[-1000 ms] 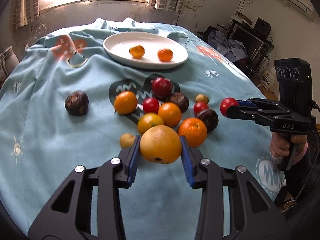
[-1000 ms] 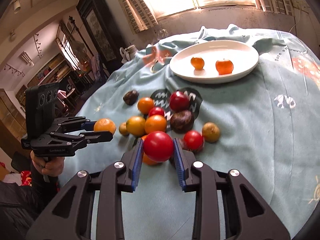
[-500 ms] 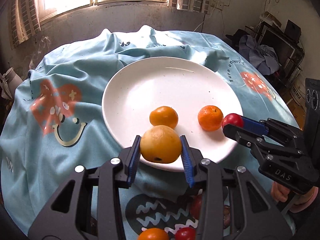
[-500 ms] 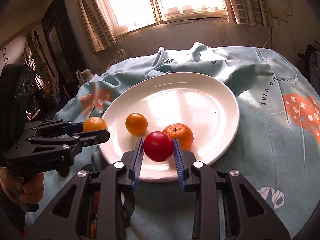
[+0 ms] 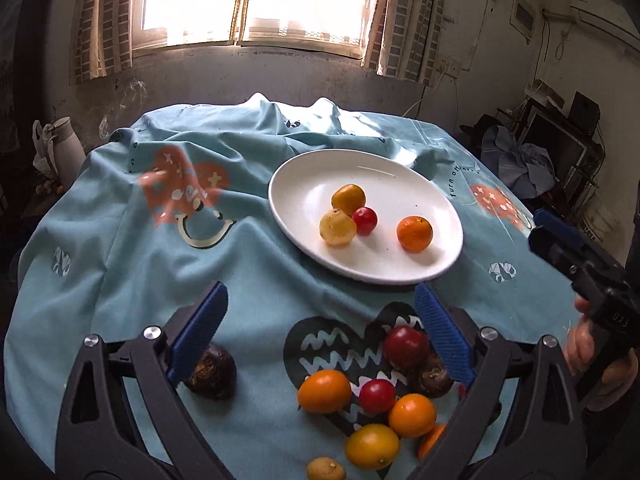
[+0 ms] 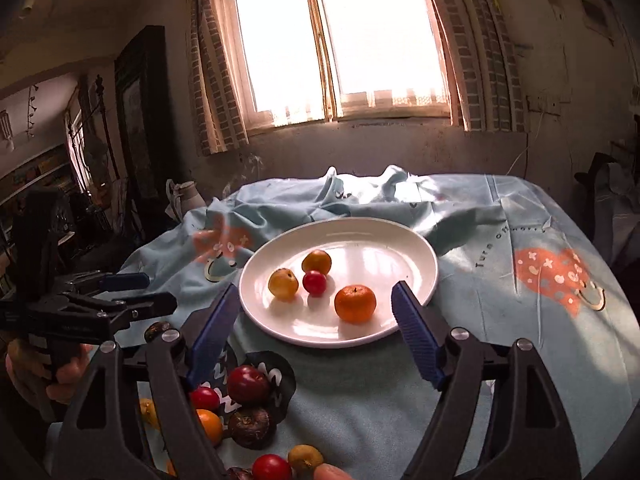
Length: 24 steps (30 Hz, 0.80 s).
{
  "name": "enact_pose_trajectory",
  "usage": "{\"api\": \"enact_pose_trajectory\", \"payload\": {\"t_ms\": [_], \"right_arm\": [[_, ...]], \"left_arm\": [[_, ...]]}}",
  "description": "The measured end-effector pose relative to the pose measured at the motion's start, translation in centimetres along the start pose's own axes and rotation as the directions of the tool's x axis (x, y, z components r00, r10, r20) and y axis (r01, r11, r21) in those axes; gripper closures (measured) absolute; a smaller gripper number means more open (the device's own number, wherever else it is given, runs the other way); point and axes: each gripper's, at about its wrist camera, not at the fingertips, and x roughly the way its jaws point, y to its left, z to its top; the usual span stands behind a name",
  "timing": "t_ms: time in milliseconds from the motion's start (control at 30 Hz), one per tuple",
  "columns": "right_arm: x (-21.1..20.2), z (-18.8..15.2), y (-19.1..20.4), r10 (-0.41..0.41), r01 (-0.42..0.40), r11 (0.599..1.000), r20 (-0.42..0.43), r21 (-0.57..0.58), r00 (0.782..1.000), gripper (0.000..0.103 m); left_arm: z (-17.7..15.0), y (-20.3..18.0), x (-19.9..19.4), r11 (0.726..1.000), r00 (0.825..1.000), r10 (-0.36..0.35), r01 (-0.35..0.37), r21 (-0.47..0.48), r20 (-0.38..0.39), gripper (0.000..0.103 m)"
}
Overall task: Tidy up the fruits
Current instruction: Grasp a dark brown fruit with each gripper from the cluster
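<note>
Blue tablecloth [image 5: 120, 264] — white plate [image 5: 436, 200] holds four fruits; both hand-held grippers [image 5: 320, 312] [image 6: 316, 312] spread, empty.

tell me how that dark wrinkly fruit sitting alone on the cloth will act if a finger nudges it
The dark wrinkled fruit looks roundish, so it would probably roll. The soft tablecloth should slow it. Its shrivelled skin suggests it is fairly light and easy to grip.
</note>
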Motion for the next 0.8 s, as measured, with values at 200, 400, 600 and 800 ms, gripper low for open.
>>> {"api": "enact_pose_trajectory", "payload": {"t_ms": [200, 400, 600, 800], "right_arm": [[-0.4, -2.8, -1.4, 0.049, -0.032, 0.990, -0.116, 0.140, 0.992, 0.001], [-0.9, -4.4, -1.4, 0.106, -0.067, 0.977, -0.187, 0.202, 0.977, 0.001], [-0.6, -6.7, -0.1, 0.087, -0.023, 0.986, -0.384, 0.168, 0.919, 0.042], [0.7, -9.1, 0.7, 0.213, -0.102, 0.967, -0.516, 0.235, 0.830, 0.061]], "left_arm": [[-3.8, 2.0, -2.7, 0.999, 1.000, -0.012, 0.013, -0.050, 0.014, 0.007], [-4.8, 6.7, -3.4, 0.981, 0.996, 0.093, -0.089, -0.172, 0.013, 0.007], [-5.3, 9.3, -2.7, 0.948, 0.991, 0.132, -0.135, -0.289, -0.031, 0.007], [-5.4, 8.5, -2.8, 0.955, 0.989, 0.149, -0.150, -0.257, -0.022, 0.007]]}}
